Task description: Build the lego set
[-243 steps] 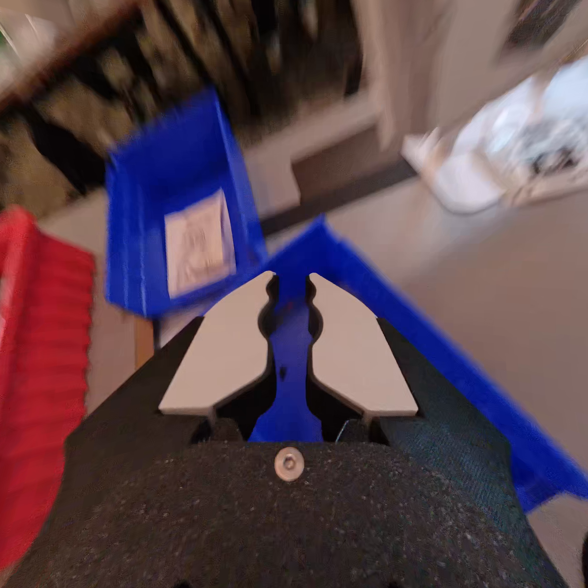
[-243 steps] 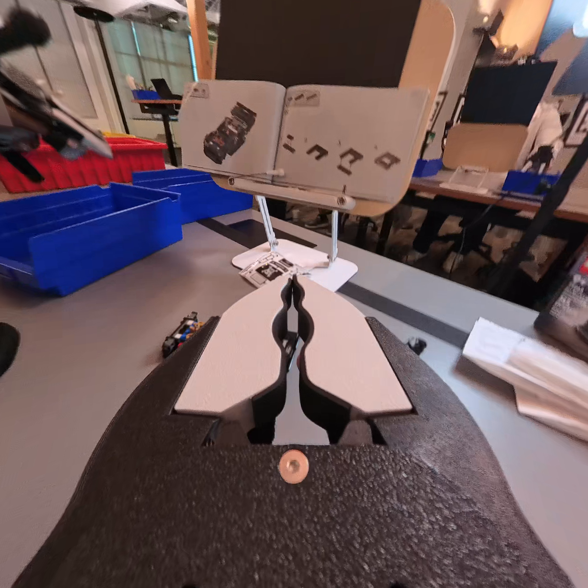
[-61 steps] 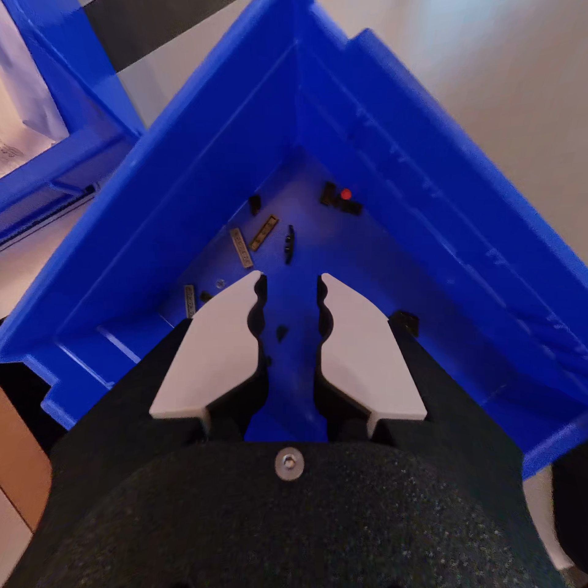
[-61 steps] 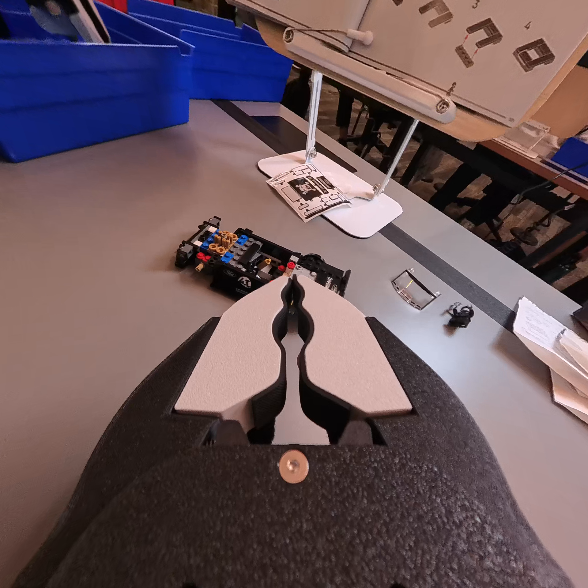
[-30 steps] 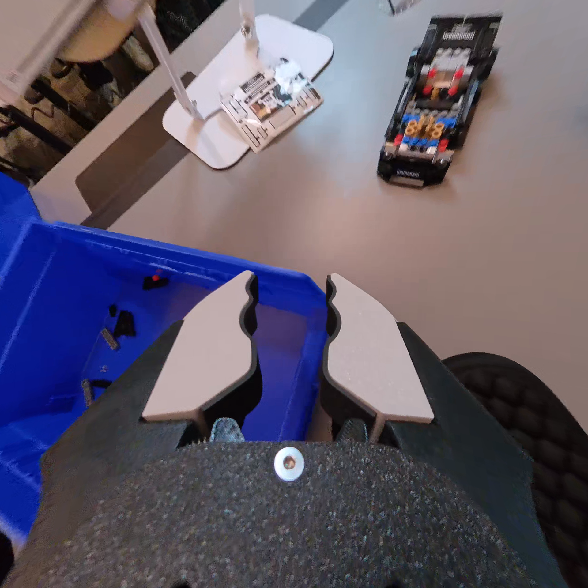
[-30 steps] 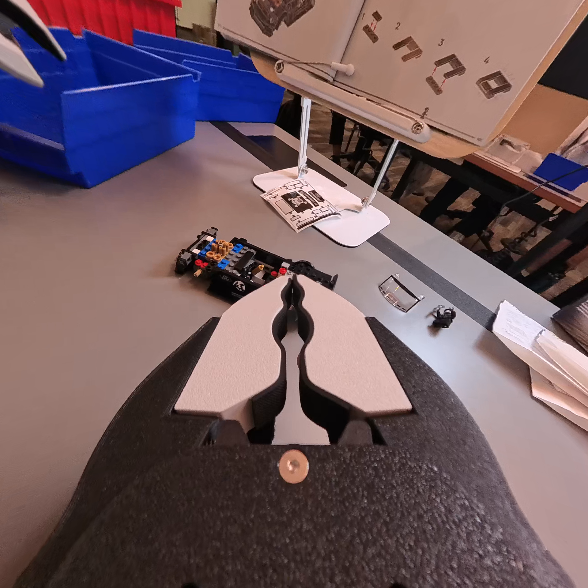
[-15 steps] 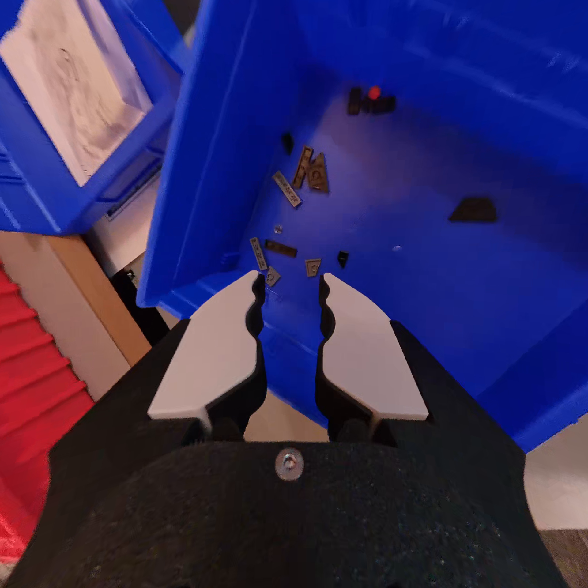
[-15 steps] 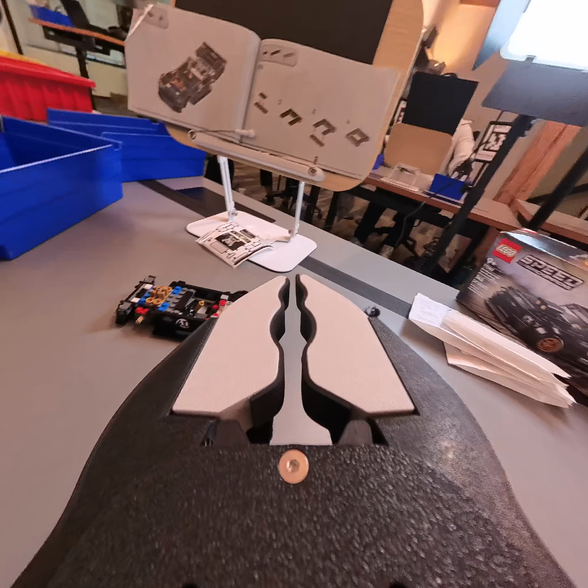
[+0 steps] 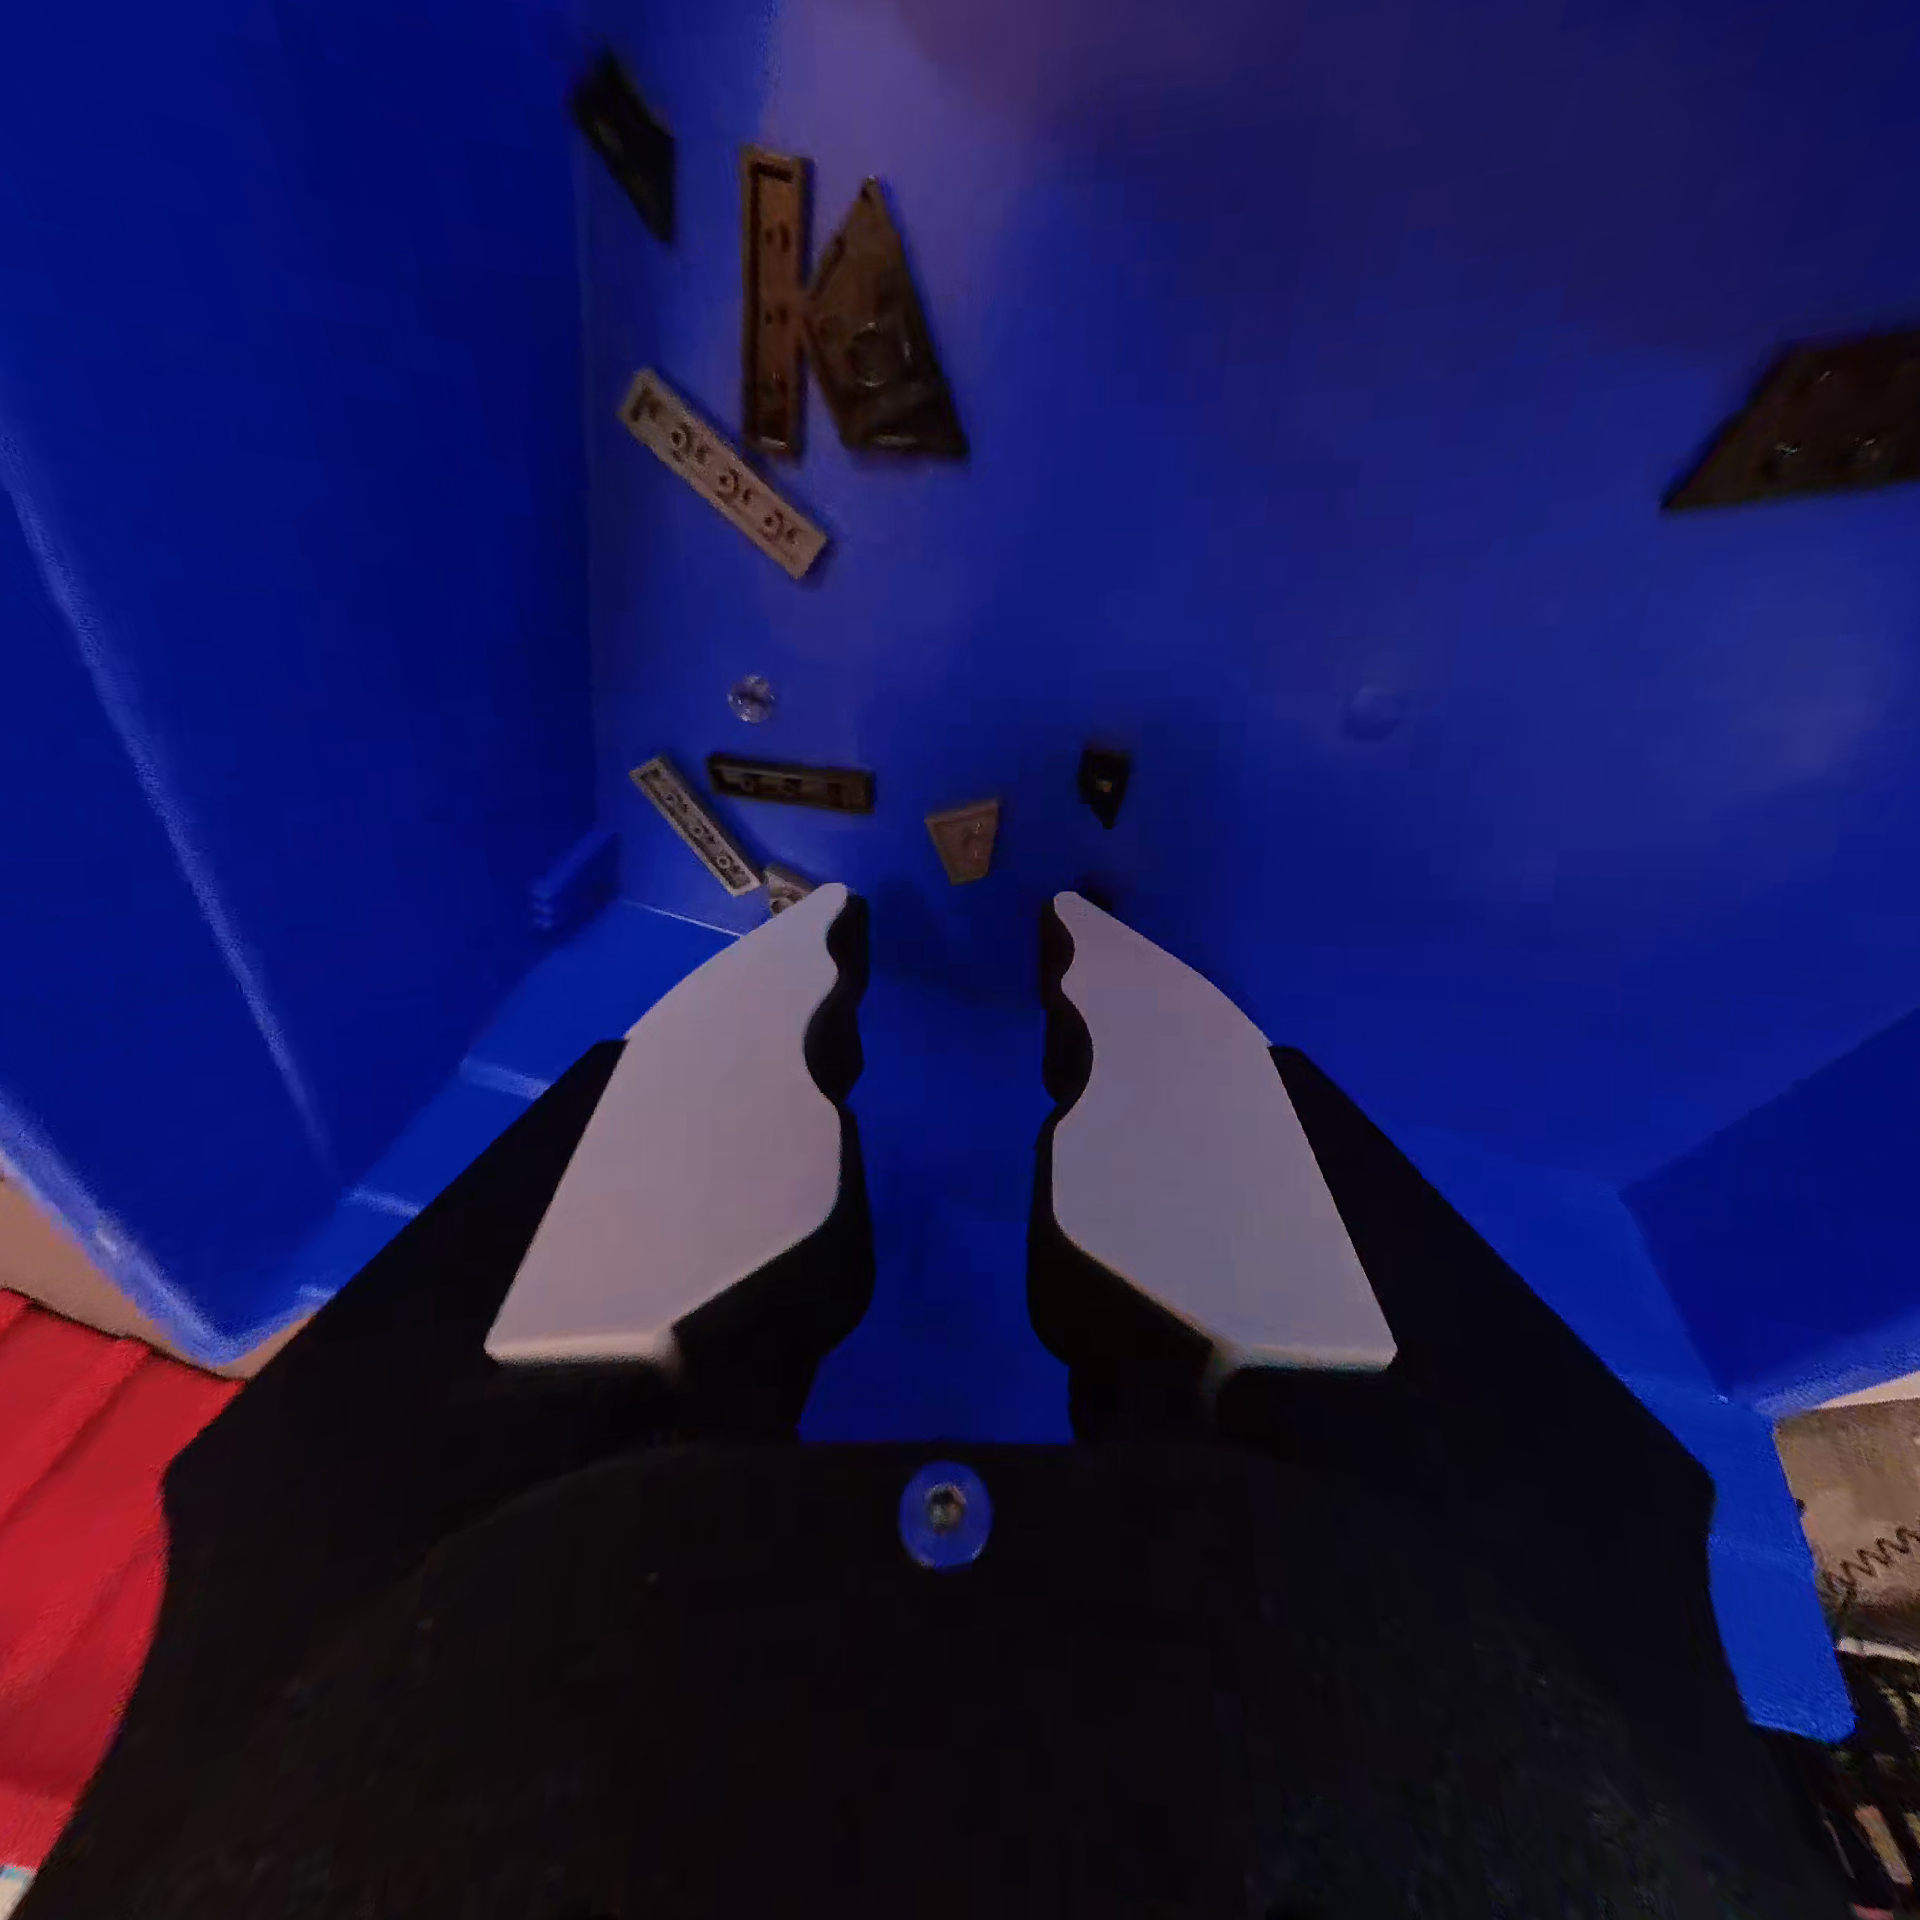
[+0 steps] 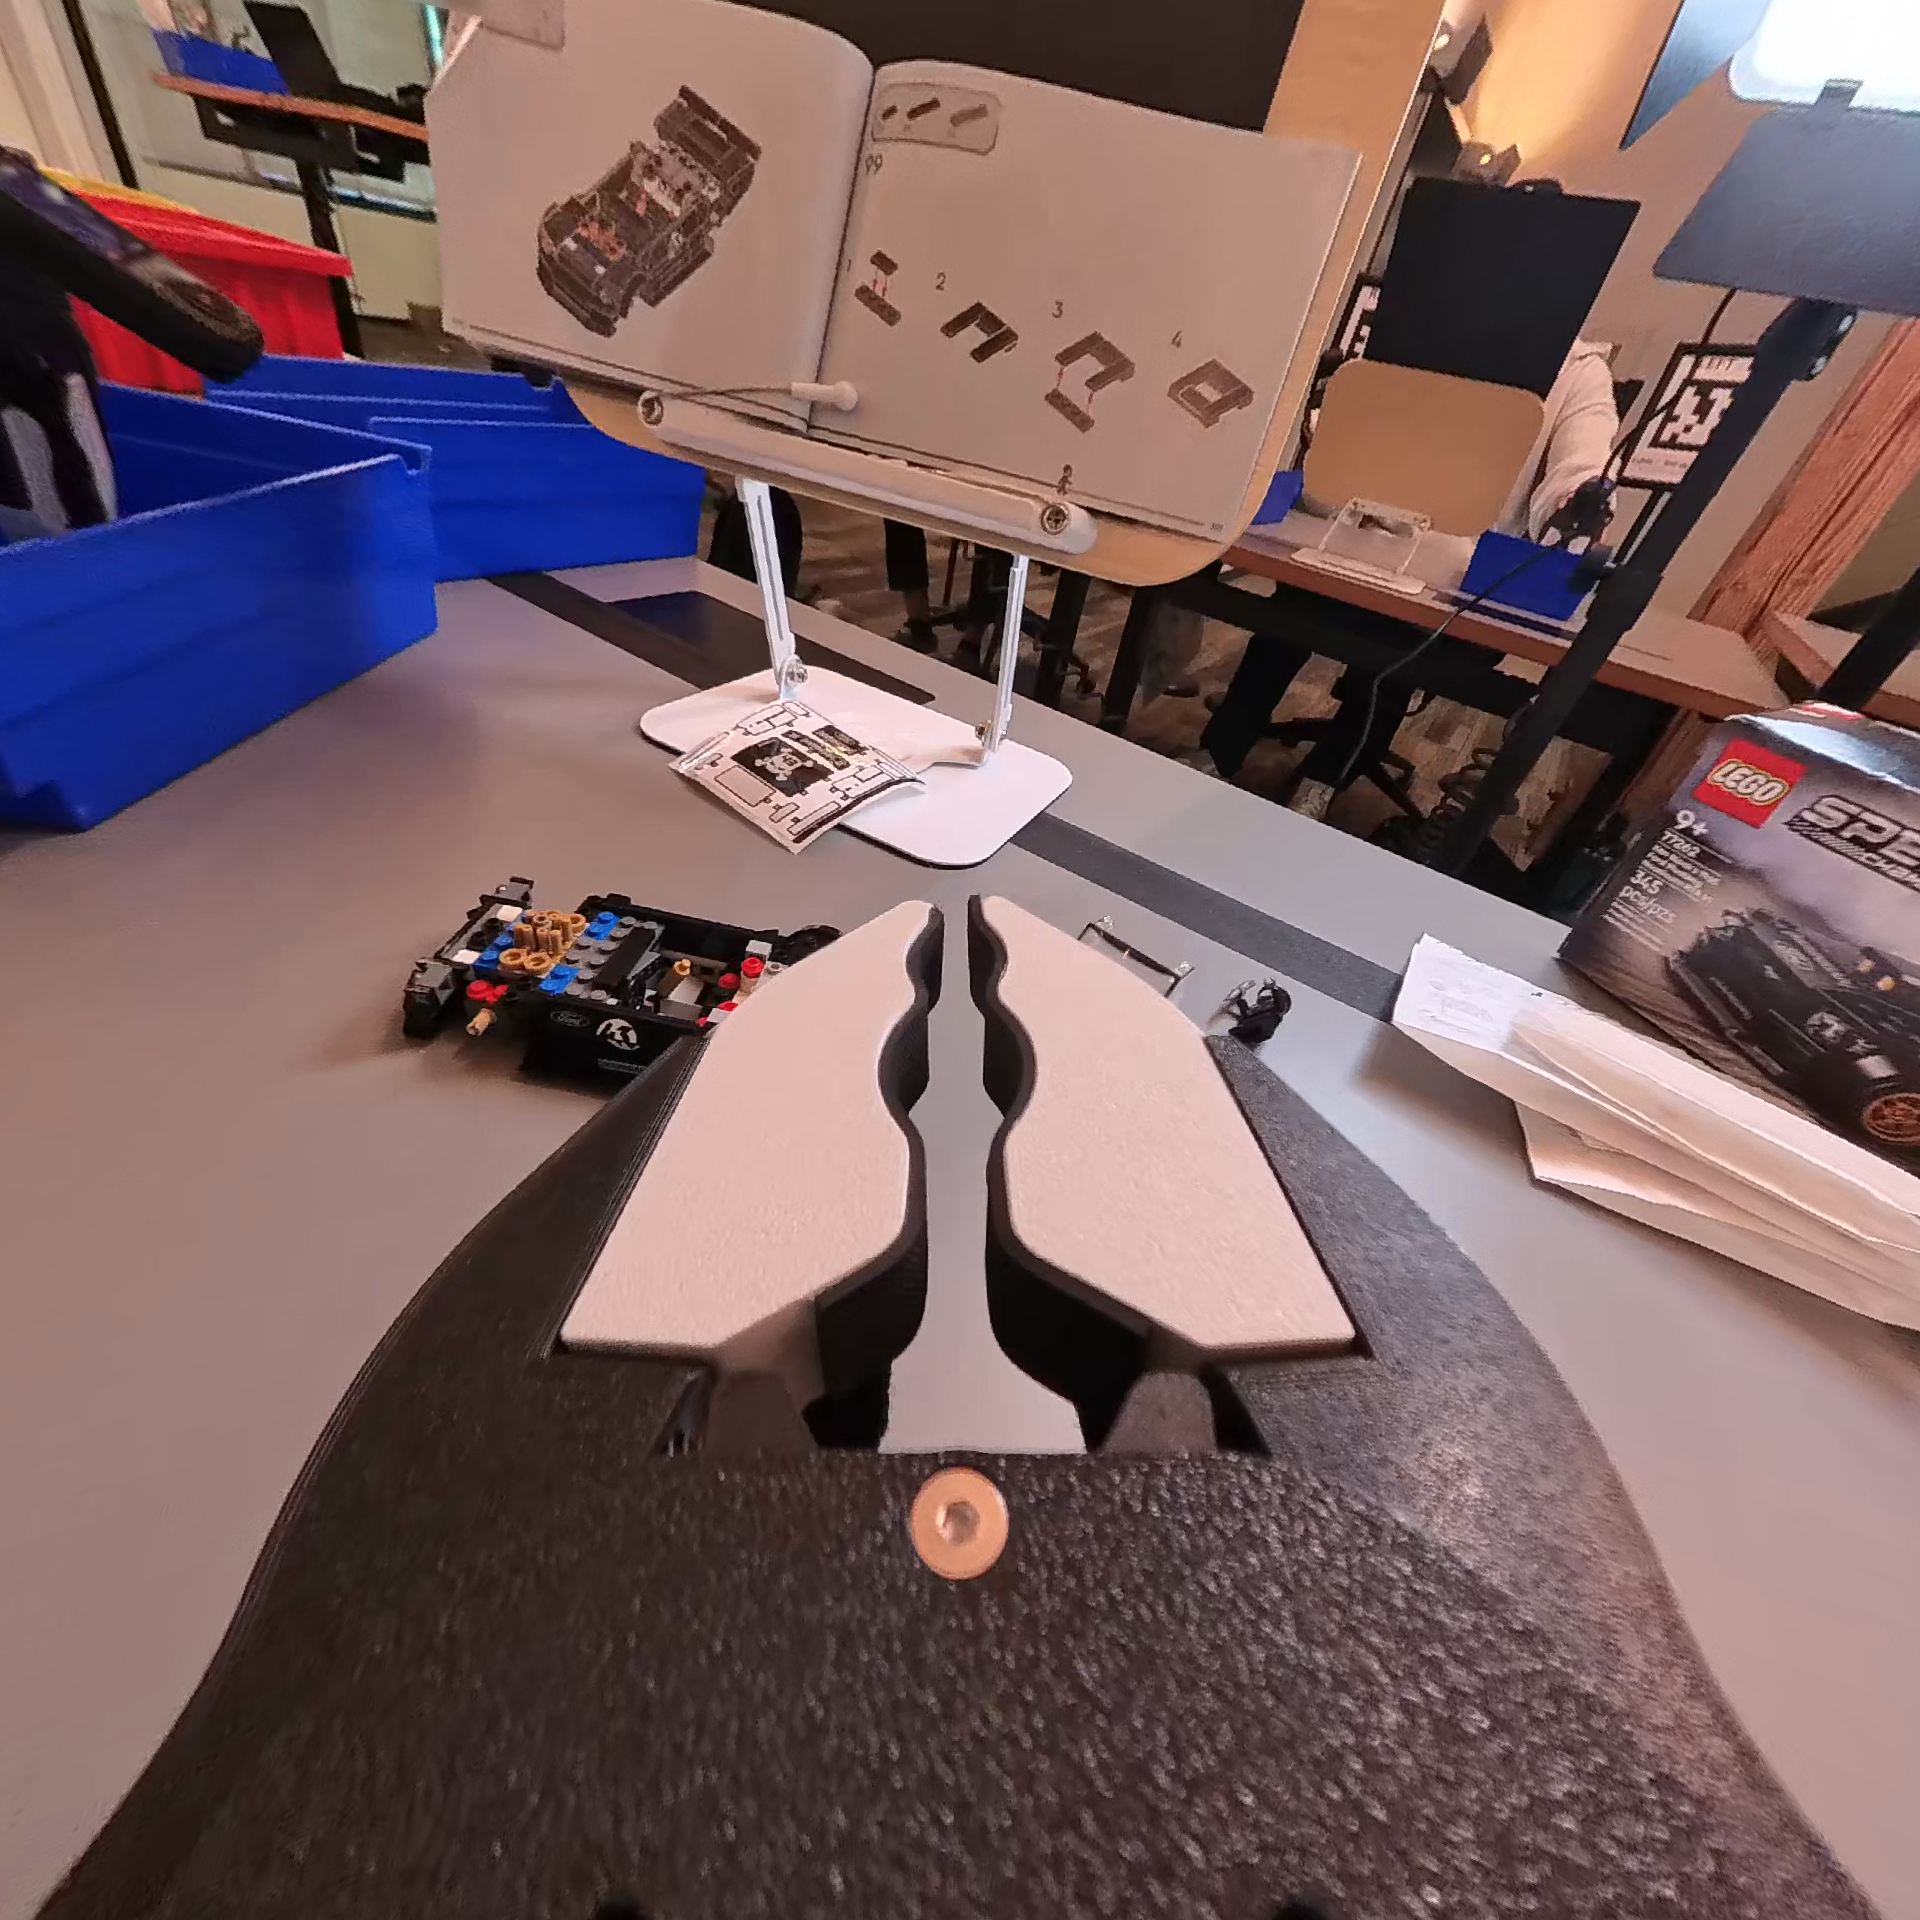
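My left gripper [image 9: 951,909] fills the lower half of its view, its two pale grey fingers spread apart with nothing between them, reaching down into a deep blue plastic bin [image 9: 312,623]. Just past the fingertips, on the bin floor, lie a small tan wedge-shaped plate [image 9: 966,840] and a tiny black piece [image 9: 1101,781]; left of them, a grey studded strip [image 9: 694,824] and a dark flat bar [image 9: 790,781]. Higher in the frame sit a longer grey studded plate [image 9: 722,473], a dark long plate touching a dark wedge plate [image 9: 878,343], and at the right edge another dark wedge [image 9: 1808,426].

My right gripper [image 10: 956,914] has its fingers nearly together, a thin slit left between them, holding nothing, above the grey tabletop [image 10: 208,1195]. Just beyond the left fingertip, centre-left of the frame, rests the partly built black lego car chassis [image 10: 582,982] with blue, tan and red pieces showing on top. Right of the fingertips lie a clear windscreen piece [image 10: 1138,956] and a small black part [image 10: 1259,1006]. At the right edge sit folded white paper bags [image 10: 1662,1143] and the dark lego box [image 10: 1787,914]. Farther back, a sticker sheet [image 10: 795,774] lies on the white base of a stand holding the open instruction booklet [image 10: 883,260]. Blue bins [image 10: 208,582] stand at the upper left.
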`<state>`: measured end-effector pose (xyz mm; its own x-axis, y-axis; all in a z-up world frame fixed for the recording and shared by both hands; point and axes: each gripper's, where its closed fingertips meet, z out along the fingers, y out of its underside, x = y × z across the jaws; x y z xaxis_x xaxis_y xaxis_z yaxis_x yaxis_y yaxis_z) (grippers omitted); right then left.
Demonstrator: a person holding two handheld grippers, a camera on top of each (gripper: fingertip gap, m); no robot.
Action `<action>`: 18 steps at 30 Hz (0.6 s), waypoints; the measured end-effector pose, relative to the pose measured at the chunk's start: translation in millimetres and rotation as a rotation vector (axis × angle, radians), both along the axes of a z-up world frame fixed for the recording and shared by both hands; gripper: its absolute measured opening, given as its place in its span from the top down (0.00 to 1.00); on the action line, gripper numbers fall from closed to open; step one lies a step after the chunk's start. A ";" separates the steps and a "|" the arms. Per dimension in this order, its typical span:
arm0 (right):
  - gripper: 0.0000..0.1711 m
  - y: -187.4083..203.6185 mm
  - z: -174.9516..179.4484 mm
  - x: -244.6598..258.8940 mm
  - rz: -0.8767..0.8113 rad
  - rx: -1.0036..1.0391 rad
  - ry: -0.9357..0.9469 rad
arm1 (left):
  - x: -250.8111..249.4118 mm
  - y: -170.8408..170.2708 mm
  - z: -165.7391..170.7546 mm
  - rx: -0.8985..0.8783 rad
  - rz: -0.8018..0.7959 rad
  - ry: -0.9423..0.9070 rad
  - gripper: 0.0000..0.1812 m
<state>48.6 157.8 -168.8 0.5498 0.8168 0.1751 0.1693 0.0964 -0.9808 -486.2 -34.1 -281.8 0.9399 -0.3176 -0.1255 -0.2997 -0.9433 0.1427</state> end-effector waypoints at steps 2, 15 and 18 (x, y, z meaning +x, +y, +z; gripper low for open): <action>0.97 -0.3 -2.0 -1.1 0.005 -0.005 -0.006 | -0.6 1.4 -3.7 -0.021 -0.006 0.013 0.83; 0.98 0.2 -6.2 -1.6 0.006 0.002 -0.033 | 0.0 -3.4 -20.4 -0.130 0.046 -0.087 0.89; 0.98 0.1 -7.1 -2.0 0.004 0.003 -0.039 | -1.0 -2.3 -20.7 -0.138 0.042 -0.095 0.94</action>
